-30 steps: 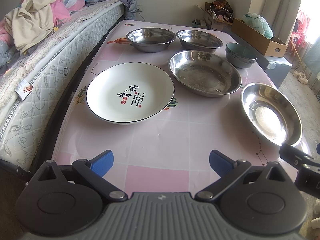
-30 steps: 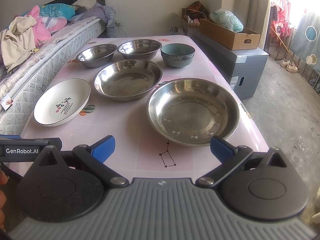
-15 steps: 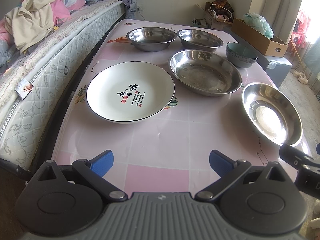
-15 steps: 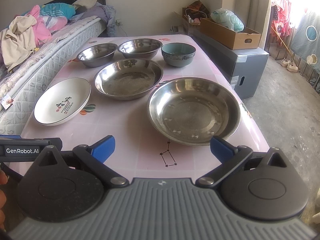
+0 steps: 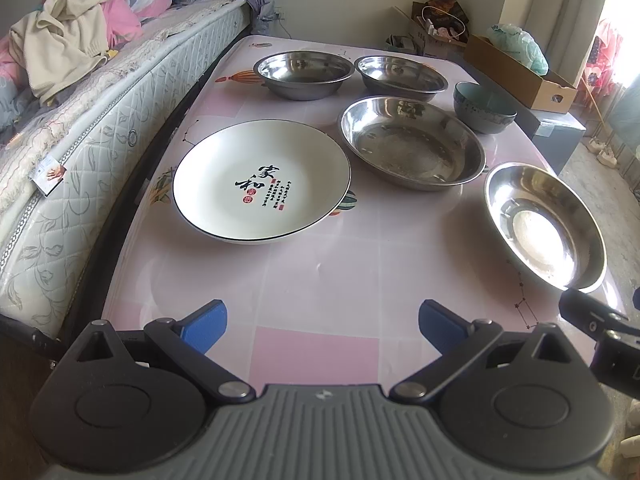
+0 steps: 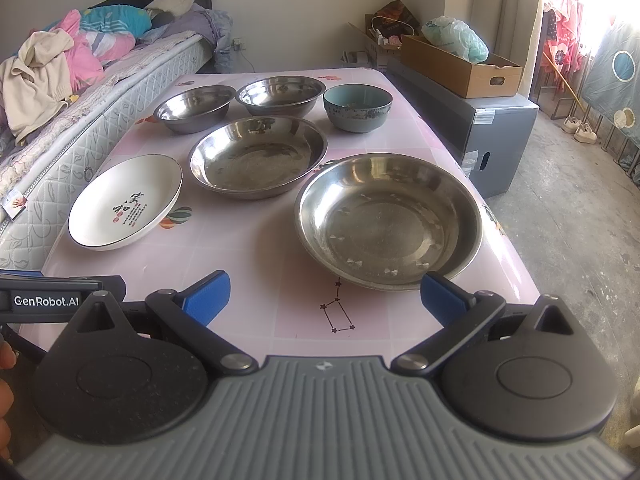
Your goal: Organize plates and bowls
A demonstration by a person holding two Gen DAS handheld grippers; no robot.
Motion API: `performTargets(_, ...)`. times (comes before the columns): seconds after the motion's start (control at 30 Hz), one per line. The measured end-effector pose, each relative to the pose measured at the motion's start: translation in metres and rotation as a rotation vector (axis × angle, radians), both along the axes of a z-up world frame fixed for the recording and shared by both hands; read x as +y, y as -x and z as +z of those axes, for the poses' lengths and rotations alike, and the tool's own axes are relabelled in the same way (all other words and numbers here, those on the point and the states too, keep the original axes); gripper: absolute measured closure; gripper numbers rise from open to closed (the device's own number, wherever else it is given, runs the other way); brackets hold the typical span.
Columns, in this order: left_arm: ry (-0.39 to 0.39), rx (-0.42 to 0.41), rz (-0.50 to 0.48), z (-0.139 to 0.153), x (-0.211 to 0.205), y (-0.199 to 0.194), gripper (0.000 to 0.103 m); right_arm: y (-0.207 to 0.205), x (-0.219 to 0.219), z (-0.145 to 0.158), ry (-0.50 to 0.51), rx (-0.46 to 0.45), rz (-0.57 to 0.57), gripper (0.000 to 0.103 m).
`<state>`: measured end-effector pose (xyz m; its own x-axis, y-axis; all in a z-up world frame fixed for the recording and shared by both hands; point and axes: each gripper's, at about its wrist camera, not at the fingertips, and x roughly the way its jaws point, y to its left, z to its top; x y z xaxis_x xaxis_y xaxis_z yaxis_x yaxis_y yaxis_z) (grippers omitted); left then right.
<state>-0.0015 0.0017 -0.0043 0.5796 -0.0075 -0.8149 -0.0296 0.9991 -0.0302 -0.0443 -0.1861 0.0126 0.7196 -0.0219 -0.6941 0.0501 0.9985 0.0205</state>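
Six dishes are spread on the pink table (image 6: pixel 256 248) — a white plate (image 5: pixel 262 184), two steel plates, two steel bowls and a teal bowl (image 6: pixel 357 107). Both the left gripper (image 5: pixel 322 322) and the right gripper (image 6: pixel 325 294) are held wide open, empty, over the near edge.

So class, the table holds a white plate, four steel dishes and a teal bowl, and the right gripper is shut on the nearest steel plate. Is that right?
Not quite. The right wrist view shows the right gripper open, its fingers clear of the nearest steel plate. The rest stands.
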Motion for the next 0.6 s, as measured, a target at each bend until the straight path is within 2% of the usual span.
performTargets(0.6,-0.001,0.002,0.000,-0.0044,0.0024,0.0003,0.001,0.0001,-0.0004,-0.0009,-0.002,0.001,0.000,0.001)
